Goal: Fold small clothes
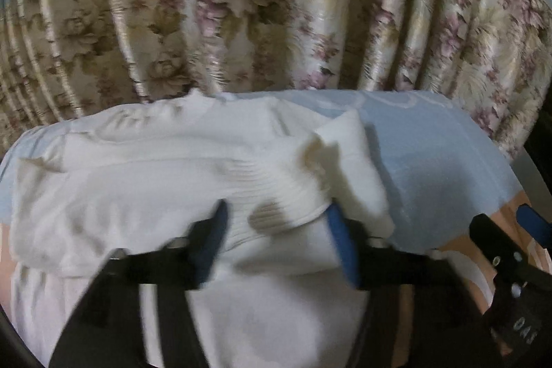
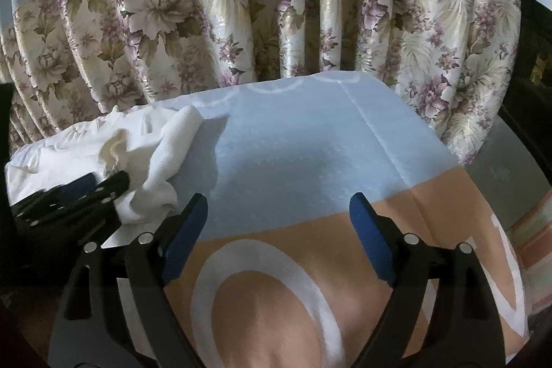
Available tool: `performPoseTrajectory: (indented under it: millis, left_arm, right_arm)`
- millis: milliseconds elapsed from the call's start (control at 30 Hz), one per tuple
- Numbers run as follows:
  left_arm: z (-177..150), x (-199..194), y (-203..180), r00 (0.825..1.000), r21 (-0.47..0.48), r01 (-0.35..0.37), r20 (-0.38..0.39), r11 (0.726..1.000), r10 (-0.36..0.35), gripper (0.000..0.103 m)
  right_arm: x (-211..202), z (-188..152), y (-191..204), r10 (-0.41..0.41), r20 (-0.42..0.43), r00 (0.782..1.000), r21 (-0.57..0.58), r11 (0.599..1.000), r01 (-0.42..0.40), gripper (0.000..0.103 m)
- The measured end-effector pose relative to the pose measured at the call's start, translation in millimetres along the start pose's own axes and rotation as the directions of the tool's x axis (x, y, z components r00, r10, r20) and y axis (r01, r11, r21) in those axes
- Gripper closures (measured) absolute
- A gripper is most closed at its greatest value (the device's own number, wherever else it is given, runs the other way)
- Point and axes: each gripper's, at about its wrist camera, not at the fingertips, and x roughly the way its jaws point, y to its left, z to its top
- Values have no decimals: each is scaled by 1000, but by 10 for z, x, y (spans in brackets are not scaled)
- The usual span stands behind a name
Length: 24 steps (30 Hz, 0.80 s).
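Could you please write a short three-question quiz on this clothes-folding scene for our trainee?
1. True or false: the right gripper holds the white garment.
2. What hangs behind the table?
A. bare wall
B. floral curtain
C. bookshelf
3. Fill in: the left gripper has white cloth between its open ____.

Key:
1. False; it is open over the bare tablecloth.
2. B, the floral curtain.
3. Fingers; they stand apart and do not pinch the cloth.
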Motion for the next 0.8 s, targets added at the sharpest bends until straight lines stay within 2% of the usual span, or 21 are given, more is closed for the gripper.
performPoseTrajectory:
  millis: [233,433,600,700,800]
  left_arm:
    - [-84,-410,345,999,-41,-22,46,999,24,28]
    - [-221,-750,968,992,-80,-88,80,993,94,25]
    - [-317,-871,1607,972,-82,-206,96,975,213,20]
    - [-340,-813,2107,960,-126,-263,64,956,273,20]
    - [-314,-763,2488,948,-147,-305,47,941,315,20]
  right_arm:
    - [-141,45,49,-11,21,1000,8,1000,10,17]
    - [-261,59,303,29,32,999,-14,999,-29,17]
    - [-202,116,670,80,31,996,-65,995,-78,18]
    - [-13,181,955,117,5,993,-113,987,-116,27]
    - [225,234,1189,152,-31,988,-146,977,-155,32]
